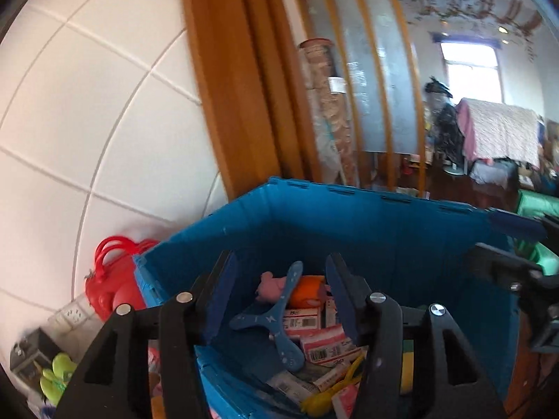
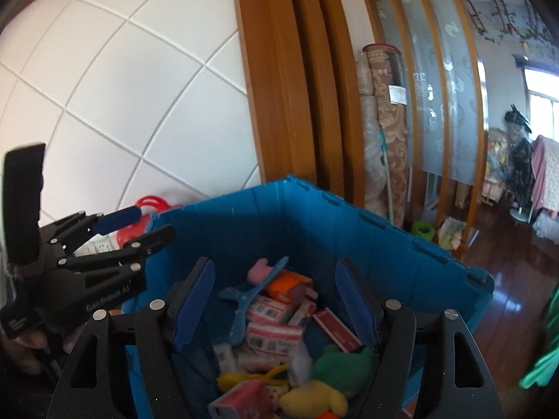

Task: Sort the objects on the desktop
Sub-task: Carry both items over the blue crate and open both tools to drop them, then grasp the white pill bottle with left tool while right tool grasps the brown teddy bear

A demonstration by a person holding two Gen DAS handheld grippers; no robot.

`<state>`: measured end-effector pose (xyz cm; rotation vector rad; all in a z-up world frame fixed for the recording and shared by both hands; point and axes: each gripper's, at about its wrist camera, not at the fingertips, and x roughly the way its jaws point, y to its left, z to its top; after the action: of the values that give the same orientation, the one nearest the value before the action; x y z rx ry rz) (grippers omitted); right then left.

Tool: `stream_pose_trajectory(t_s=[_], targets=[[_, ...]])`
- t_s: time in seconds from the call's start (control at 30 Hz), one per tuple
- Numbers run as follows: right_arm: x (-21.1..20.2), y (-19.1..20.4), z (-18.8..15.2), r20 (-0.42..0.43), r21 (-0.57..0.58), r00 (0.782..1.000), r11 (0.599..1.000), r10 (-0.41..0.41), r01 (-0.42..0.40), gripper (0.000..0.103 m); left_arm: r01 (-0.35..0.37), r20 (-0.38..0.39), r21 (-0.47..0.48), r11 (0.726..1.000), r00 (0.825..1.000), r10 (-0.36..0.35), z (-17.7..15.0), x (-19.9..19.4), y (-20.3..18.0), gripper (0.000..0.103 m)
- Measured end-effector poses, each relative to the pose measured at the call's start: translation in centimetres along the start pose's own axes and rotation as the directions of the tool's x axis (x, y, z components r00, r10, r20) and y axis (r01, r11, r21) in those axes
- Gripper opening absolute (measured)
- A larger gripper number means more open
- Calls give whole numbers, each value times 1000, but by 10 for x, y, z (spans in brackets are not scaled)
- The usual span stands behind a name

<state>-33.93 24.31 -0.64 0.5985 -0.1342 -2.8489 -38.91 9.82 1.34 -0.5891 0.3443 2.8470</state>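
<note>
Blue-padded and empty, your left gripper (image 1: pixel 276 296) and right gripper (image 2: pixel 276 300) hang with jaws apart over the blue crate (image 2: pixel 349 230). Boomerang toy (image 1: pixel 276 314), red-and-white cartons (image 2: pixel 276 338) and plush toys (image 2: pixel 314 398) already fill it, so sorting looks far along. Tiled wall (image 1: pixel 87 104) crowds your left; wooden floor (image 2: pixel 506 244) lies open on the right.

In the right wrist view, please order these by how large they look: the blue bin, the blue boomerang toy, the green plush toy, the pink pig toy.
1. blue bin, by far the largest.
2. blue boomerang toy and green plush toy: they look similar; the plush lies nearer the camera and is partly hidden, so I do not rank them.
3. pink pig toy, smallest, partly covered.
</note>
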Motion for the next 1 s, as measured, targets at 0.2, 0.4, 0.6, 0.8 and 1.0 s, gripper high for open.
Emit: stream_pose_trajectory(t_s=[0.2, 0.4, 0.6, 0.8, 1.0], targets=[[-2, 3, -4, -8, 7, 999, 999, 37, -37, 72, -63, 14, -51, 997, 998, 64, -19, -17, 17, 53], [-15, 32, -13, -6, -10, 995, 995, 95, -95, 73, -130, -8, -113, 985, 991, 130, -60, -49, 52, 53], [-33, 100, -19, -3, -82, 984, 980, 180, -180, 75, -210, -37, -141, 967, 978, 207, -120, -97, 107, 53], [-38, 169, -25, -53, -64, 941, 939, 334, -337, 84, -268, -112, -173, 948, 961, 252, -188, -138, 169, 53], [-11, 244, -68, -171, -116, 903, 902, 393, -415, 84, -333, -225, -183, 925, 930, 290, -263, -151, 234, 53]])
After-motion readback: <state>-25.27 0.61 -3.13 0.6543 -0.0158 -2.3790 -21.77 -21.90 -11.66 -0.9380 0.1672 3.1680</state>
